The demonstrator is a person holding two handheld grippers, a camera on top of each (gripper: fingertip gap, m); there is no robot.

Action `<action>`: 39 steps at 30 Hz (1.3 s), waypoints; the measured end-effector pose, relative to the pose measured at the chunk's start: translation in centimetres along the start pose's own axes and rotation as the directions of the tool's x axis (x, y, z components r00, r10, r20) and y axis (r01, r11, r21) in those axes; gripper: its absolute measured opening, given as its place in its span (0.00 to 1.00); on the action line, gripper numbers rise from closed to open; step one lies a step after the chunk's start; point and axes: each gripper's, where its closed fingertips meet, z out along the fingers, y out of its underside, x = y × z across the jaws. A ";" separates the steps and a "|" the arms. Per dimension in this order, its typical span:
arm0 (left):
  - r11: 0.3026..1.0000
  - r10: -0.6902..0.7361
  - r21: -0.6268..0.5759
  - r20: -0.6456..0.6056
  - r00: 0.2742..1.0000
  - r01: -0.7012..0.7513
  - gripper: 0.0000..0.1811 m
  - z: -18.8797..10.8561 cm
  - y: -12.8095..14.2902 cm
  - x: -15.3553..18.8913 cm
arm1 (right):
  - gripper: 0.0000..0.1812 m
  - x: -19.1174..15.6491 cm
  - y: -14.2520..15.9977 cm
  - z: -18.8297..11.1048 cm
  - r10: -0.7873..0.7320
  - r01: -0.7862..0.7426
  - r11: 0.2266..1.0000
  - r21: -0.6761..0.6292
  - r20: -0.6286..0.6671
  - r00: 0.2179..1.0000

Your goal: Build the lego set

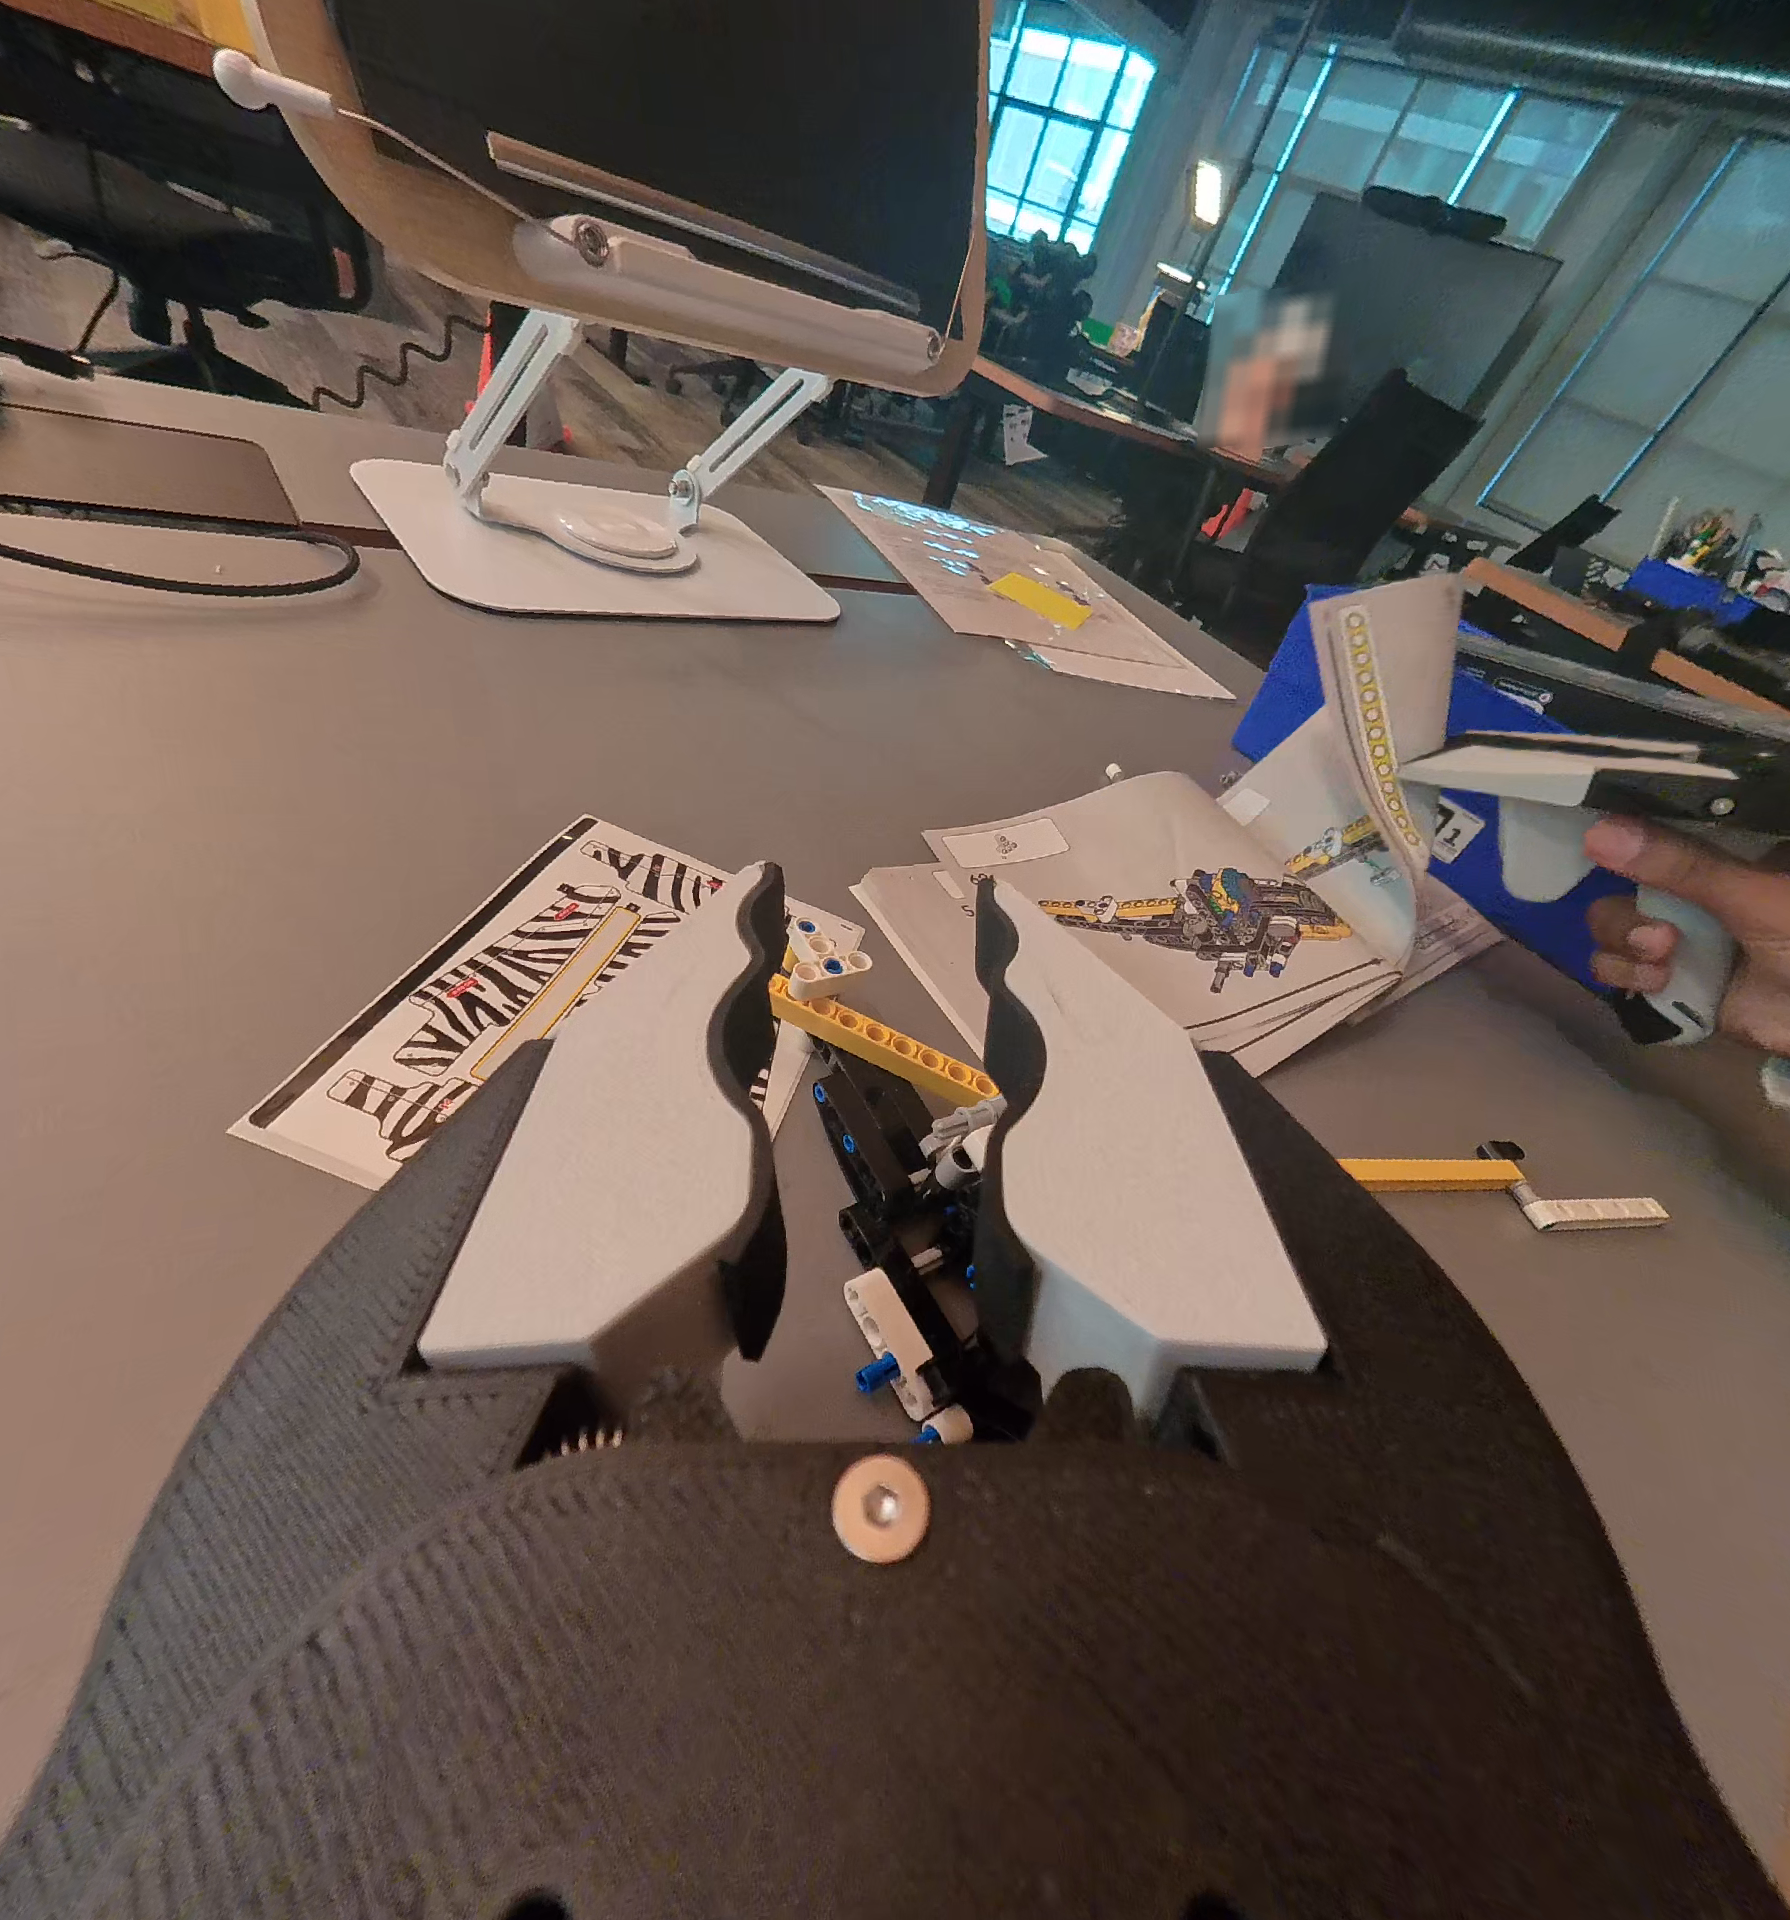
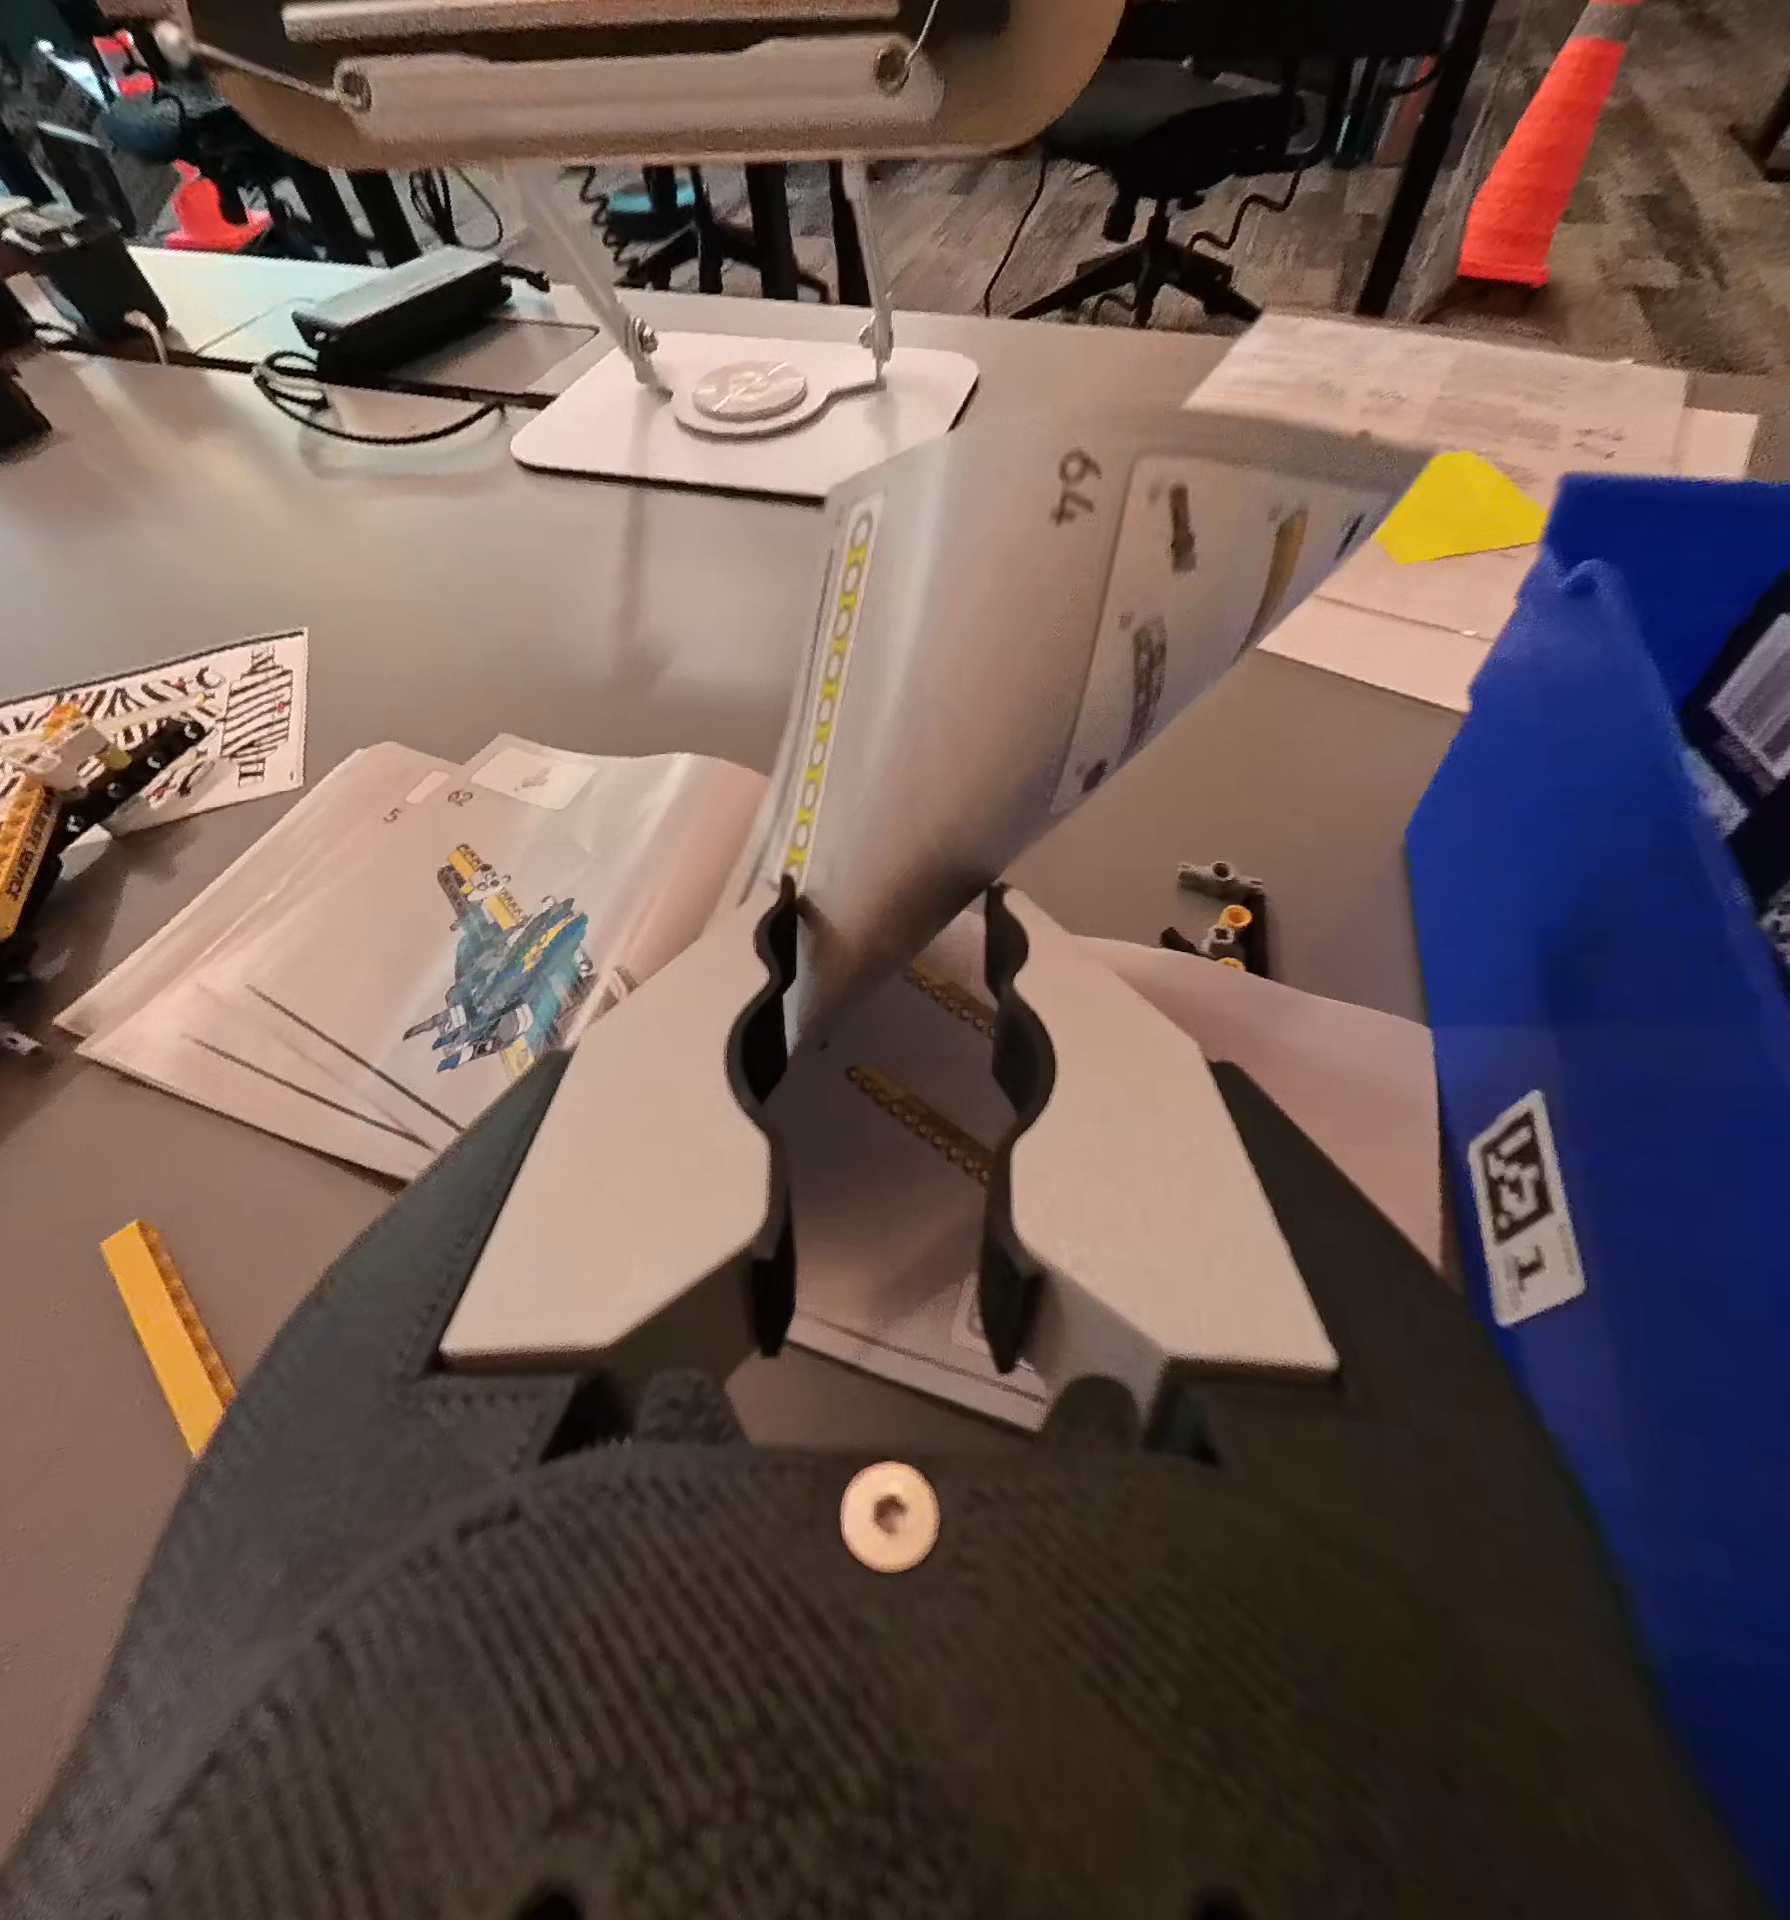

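two grippers (image 1: 875, 914) (image 2: 891, 904), one booklet (image 2: 371, 935); one bin (image 2: 1597, 935)

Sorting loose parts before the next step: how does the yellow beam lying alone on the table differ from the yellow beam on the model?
The loose yellow beam lies flat and bare on the grey table, joined to nothing. The yellow beam on the model is attached to the black assembly, carries white pieces at one end, and sits between the left tool's open fingers. Both are long, yellow and holed.

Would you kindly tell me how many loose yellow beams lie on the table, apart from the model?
1: a yellow beam lies alone on the table, nearer than the open booklet and right of the model. Others may be hidden in the blue bin.
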 end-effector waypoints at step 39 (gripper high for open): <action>1.000 -0.001 0.000 0.004 1.000 0.001 0.19 0.0 0.0 -0.1 | 0.12 -11.9 -12.8 -12.6 -0.371 0.206 0.831 0.517 0.238 0.898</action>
